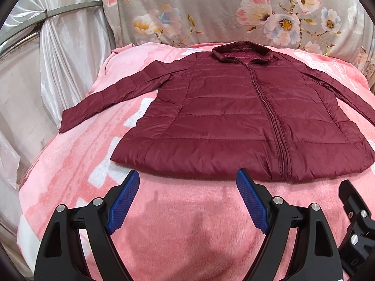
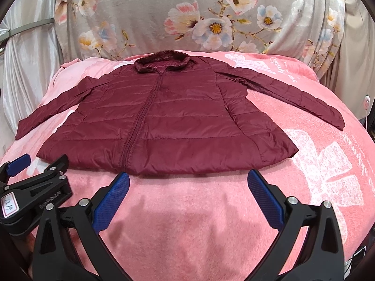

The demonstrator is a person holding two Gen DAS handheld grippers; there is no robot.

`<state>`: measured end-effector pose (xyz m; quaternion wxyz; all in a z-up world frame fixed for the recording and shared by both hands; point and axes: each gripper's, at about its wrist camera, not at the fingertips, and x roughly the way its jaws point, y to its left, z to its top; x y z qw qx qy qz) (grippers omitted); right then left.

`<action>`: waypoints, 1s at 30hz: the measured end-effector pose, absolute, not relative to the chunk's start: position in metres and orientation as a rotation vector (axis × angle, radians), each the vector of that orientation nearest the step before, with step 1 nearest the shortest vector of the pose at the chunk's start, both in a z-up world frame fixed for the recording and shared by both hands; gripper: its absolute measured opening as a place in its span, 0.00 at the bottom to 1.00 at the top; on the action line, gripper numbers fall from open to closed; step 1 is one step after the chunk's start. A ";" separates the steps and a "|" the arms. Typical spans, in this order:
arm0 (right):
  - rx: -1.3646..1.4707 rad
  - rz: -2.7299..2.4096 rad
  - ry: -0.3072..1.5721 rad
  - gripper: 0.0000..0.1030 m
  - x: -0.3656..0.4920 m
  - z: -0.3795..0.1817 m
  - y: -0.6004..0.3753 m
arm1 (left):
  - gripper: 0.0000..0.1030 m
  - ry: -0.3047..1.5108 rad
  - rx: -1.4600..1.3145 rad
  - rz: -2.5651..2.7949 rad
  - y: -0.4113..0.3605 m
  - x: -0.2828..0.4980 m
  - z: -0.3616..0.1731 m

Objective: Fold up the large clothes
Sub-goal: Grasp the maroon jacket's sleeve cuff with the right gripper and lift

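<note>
A dark red quilted jacket (image 1: 234, 107) (image 2: 164, 121) lies flat and zipped on a pink blanket (image 1: 187, 222) (image 2: 187, 210), collar far, hem near, both sleeves spread out to the sides. My left gripper (image 1: 188, 175) hovers open just short of the hem, left of the zipper, nothing between its blue pads (image 1: 124, 201). My right gripper (image 2: 188, 178) is open too, in front of the hem right of the zipper, and empty. The left gripper's body (image 2: 35, 194) shows at the lower left of the right wrist view.
A grey floral cover (image 1: 222, 11) (image 2: 199, 16) rises behind the blanket. Pale satin curtains (image 1: 58, 58) with a metal bar hang at the left. A small round white and pink device (image 2: 366, 101) on a cord hangs at the right edge.
</note>
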<state>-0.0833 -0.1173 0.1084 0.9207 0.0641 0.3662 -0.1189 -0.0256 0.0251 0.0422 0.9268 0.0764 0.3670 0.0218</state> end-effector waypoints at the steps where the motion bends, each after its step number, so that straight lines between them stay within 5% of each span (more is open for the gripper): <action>1: 0.128 -0.246 0.755 0.95 -0.081 0.109 -0.121 | 0.80 0.753 0.157 0.046 0.025 -0.022 0.043; 21: 0.856 -0.684 0.650 0.95 -0.065 0.064 -0.484 | 0.80 0.745 0.105 0.016 0.047 0.095 0.066; 30: 0.899 -0.840 0.600 0.92 -0.053 0.035 -0.561 | 0.80 0.798 0.100 0.049 0.053 0.132 0.051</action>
